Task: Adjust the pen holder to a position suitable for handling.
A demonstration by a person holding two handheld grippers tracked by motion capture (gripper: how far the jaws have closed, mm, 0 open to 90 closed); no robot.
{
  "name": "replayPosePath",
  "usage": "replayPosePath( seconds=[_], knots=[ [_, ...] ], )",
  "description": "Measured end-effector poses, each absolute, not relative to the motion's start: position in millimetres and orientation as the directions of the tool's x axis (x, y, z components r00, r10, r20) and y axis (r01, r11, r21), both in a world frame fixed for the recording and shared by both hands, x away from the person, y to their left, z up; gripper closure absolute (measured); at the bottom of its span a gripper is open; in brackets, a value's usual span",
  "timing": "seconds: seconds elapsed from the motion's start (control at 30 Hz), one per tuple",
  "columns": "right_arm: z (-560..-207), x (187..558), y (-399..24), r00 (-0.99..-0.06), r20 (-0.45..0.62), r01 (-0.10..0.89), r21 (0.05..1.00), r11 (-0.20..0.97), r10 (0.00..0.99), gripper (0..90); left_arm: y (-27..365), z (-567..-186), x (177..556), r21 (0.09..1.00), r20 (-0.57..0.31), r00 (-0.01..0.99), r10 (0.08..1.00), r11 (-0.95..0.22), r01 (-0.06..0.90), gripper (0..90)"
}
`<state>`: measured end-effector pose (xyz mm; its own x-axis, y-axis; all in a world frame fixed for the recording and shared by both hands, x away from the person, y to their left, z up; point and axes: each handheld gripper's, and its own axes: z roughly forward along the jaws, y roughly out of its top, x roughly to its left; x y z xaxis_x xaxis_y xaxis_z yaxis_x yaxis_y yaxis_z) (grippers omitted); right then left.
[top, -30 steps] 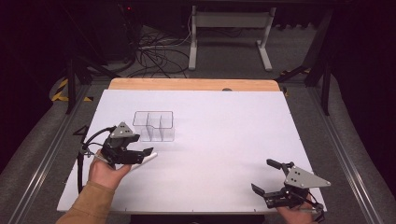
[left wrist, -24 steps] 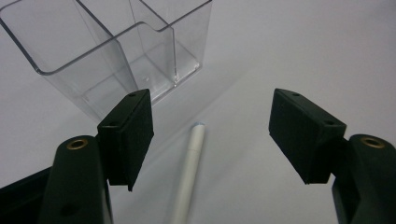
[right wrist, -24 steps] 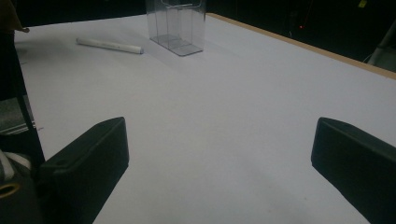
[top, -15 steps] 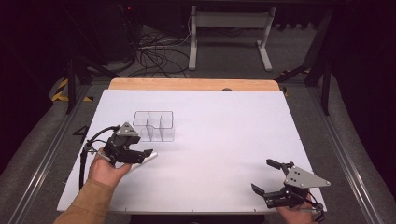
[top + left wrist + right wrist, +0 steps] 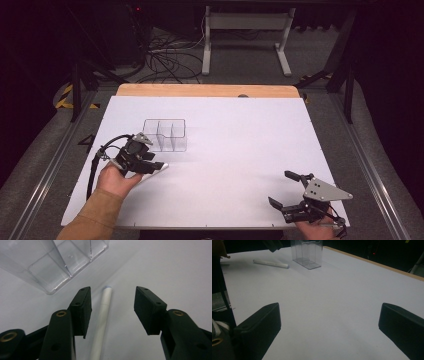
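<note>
A white pen lies flat on the white table sheet, just in front of a clear plastic organizer with divided compartments. My left gripper hangs low over the pen, one jaw on each side. Its jaws have just been closing; the pen lies between the pads, nearer the left pad, with a gap on both sides. My right gripper rests near the front right corner, open with nothing between its fingers. From there the pen and organizer show far off.
A wooden strip borders the table's far edge. Behind it are a stand's legs and cables on the floor. Metal rails run along both sides of the table.
The left gripper has sunk slightly toward the pen and its jaws have narrowed around it. The right gripper has stayed where it was.
</note>
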<state>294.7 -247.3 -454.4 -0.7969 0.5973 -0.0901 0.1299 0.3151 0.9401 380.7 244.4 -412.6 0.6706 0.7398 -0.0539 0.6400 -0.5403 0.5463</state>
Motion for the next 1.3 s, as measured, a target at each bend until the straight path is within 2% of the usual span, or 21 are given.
replayPosePath(
  seconds=[0.43,0.8,0.97,1.3],
  knots=[
    [-455,295,-247,-0.799,-0.088,0.131,0.94,0.316,0.595,4.7,237,-427,390,0.41,-0.004,0.689,0.725,-0.627,0.662,53.1],
    [-455,295,-246,-0.8,-0.089,0.133,0.938,0.32,0.593,4.7,236,-434,393,0.334,-0.014,0.69,0.724,-0.647,0.686,57.5],
    [-455,295,-246,-0.8,-0.091,0.132,0.938,0.322,0.593,4.8,233,-438,393,0.289,0.004,0.697,0.717,-0.668,0.686,61.4],
    [-455,295,-246,-0.802,-0.097,0.129,0.936,0.328,0.59,4.9,229,-441,392,0.262,0.048,0.708,0.704,-0.693,0.671,72.6]
  ],
)
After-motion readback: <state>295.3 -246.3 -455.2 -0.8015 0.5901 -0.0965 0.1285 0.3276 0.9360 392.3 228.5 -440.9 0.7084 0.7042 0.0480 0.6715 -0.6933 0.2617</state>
